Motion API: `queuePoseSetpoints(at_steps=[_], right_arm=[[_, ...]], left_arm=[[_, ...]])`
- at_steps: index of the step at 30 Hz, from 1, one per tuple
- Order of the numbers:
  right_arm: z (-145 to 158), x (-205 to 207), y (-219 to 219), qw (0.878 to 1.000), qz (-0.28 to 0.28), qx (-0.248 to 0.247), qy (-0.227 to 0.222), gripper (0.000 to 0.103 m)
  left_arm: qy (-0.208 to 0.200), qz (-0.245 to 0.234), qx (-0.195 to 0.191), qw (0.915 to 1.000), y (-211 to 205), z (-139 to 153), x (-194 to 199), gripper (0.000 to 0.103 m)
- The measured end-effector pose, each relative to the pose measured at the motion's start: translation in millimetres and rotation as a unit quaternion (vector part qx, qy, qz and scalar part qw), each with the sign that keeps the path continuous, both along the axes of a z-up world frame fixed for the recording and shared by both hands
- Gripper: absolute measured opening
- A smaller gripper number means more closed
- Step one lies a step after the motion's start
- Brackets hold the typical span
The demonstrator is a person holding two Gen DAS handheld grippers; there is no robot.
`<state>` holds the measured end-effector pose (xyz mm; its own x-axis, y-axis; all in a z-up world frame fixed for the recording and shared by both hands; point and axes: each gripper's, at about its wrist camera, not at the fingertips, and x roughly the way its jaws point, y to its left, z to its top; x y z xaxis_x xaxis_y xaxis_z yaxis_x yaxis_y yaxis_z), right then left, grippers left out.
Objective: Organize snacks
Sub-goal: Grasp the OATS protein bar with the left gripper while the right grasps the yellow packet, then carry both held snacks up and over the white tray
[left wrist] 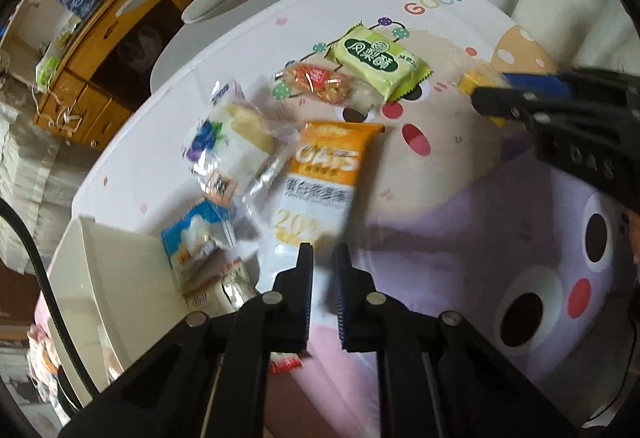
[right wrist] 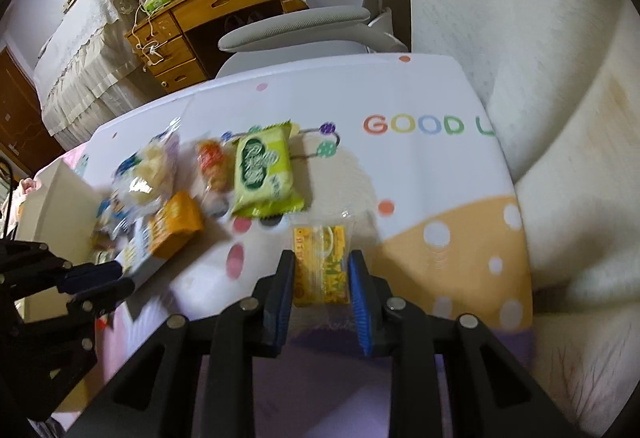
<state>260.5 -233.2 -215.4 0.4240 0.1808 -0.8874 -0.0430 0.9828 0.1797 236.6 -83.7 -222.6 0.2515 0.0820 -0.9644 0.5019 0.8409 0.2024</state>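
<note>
Right wrist view: yellow snack packet [right wrist: 321,265] flat on the printed worktop [right wrist: 420,166], sitting between the spread fingers of the right hand-held gripper [right wrist: 321,278], apparently not yet pinched, though blur makes contact hard to judge. Best to centre on the packet's middle, close gently on its long edges, then lift straight up clear of the green packet [right wrist: 264,172] just beyond. Left hand-held gripper [left wrist: 323,266] nearly pressed together over the near end of the orange oats packet [left wrist: 320,182], holding nothing certain. White box [left wrist: 120,278] at the left, likely the destination
</note>
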Motion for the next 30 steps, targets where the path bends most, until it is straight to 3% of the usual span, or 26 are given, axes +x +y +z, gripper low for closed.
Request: queuePoseSetpoints(at_steps=[5,9,11,14,29,30], right_arm=[[10.3,-25.0,0.1,1.0,0.002,0.013,0.003,0.027],[14.0,-42.3,-0.4,1.0,0.002,0.02,0.009,0.027],[14.4,-49.9,-2.0,1.0,-0.001,0.023,0.012,0.027],[14.9,-58.5,-4.8,1.0,-0.008,0.024,0.015,0.027],[22.4,-72.2,-18.3,0.999,-0.034,0.026,0.015,0.027],[22.6,-73.1,-18.6,0.999,-0.035,0.027,0.015,0.027]], left_arm=[[-0.005,0.014,-0.03,0.9994,8.2,10.2,-7.2,0.009],[0.002,0.039,-0.065,0.9972,19.6,12.8,-2.5,0.035],[0.015,0.055,-0.079,0.9953,24.9,10.4,2.9,0.038],[0.025,0.073,-0.092,0.9928,30.9,6.4,11.8,0.05],[0.051,0.066,-0.09,0.9925,14.6,-16.6,35.3,0.051],[0.055,0.069,-0.09,0.992,13.8,-18.8,37.5,0.048]])
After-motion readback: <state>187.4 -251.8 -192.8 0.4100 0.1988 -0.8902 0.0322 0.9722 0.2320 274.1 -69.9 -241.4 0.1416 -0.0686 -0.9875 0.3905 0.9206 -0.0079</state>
